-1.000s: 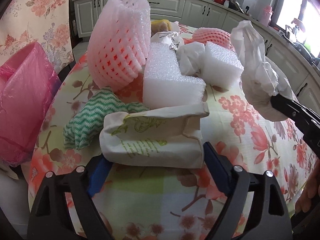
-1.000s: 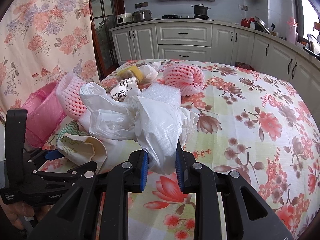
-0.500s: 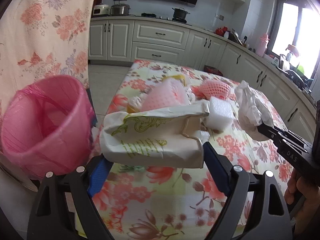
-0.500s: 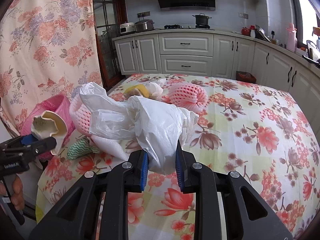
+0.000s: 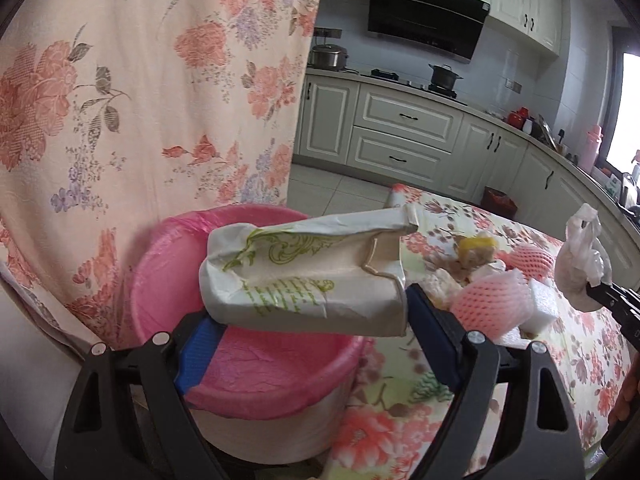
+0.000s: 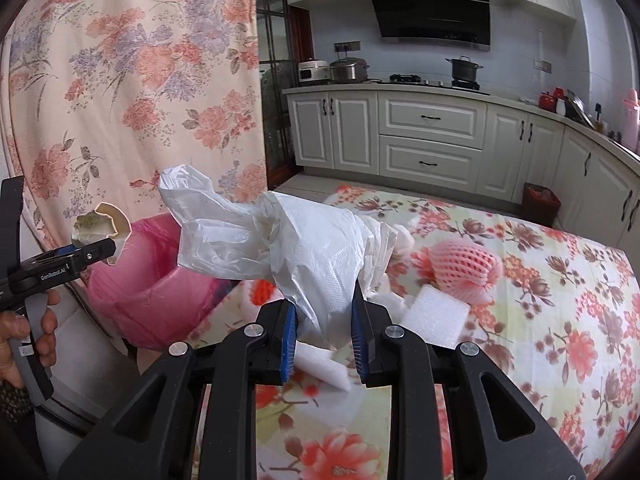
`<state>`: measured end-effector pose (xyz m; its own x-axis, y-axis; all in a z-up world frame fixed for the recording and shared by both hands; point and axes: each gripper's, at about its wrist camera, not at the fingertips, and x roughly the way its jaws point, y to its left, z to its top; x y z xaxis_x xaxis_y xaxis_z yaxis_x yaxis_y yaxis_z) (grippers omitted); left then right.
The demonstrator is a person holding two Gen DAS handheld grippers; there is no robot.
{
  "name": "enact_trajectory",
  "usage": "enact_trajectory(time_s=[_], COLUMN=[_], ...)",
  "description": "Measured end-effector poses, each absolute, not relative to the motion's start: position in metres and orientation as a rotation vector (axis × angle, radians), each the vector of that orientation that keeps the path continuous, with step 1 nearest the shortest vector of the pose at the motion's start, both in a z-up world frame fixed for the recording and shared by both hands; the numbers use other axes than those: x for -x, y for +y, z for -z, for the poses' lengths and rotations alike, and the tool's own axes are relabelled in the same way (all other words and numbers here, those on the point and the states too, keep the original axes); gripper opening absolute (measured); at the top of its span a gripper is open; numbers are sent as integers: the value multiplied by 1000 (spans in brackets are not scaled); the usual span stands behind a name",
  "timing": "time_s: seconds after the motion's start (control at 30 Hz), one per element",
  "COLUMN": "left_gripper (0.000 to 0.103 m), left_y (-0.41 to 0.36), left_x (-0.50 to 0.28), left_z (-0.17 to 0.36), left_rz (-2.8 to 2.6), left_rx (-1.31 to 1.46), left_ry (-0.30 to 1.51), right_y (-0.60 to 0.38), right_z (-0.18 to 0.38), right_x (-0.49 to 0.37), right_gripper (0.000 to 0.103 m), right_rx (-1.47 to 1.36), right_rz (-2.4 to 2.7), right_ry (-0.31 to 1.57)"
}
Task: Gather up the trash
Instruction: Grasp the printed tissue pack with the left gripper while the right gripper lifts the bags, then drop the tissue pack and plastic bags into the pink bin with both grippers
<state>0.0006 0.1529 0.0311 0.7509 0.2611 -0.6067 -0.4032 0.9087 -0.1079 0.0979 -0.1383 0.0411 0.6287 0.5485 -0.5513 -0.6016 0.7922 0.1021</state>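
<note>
Your left gripper [image 5: 304,334] clamps the crushed white paper carton [image 5: 304,276] over the pink-lined bin [image 5: 260,376], your right gripper [image 6: 324,334] pinches the crumpled white plastic bag [image 6: 304,248]; neither dropped, and pink foam nets [image 6: 466,266] and white foam blocks [image 6: 434,316] remain near the table's bin-side edge.

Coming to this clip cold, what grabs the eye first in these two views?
The crushed paper cup clamped in the left tool, poised above the pink-lined bin beside the floral table. Next, the crumpled white plastic bag pinched in the right tool, raised above the foam scraps and the pink fruit net on the table.
</note>
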Motion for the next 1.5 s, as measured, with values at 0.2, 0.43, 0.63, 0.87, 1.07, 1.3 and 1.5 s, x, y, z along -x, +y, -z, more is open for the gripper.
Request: enact_trajectory(time_s=[0.2, 0.43, 0.63, 0.87, 1.07, 1.3, 1.5], left_gripper=[84, 84, 85, 85, 85, 91, 98], left_y=[188, 209, 222, 229, 226, 223, 209], left_x=[3, 6, 10, 26, 51, 65, 66], left_z=[-27, -18, -8, -8, -19, -30, -39], left_rz=[-416, -429, -432, -440, -467, -476, -446], left_rx=[241, 229, 244, 276, 294, 318, 270], left_ry=[631, 655, 671, 657, 605, 543, 496], right_y=[-78, -15, 31, 70, 93, 111, 97], right_z=[-50, -49, -42, -31, -18, -10, -12], right_x=[-96, -99, -102, -102, -99, -94, -94], right_gripper=[24, 24, 24, 24, 26, 55, 56], right_rx=[138, 160, 184, 227, 258, 285, 254], right_rz=[-754, -853, -908, -950, -981, -995, -979], right_ry=[596, 628, 661, 686, 716, 724, 710])
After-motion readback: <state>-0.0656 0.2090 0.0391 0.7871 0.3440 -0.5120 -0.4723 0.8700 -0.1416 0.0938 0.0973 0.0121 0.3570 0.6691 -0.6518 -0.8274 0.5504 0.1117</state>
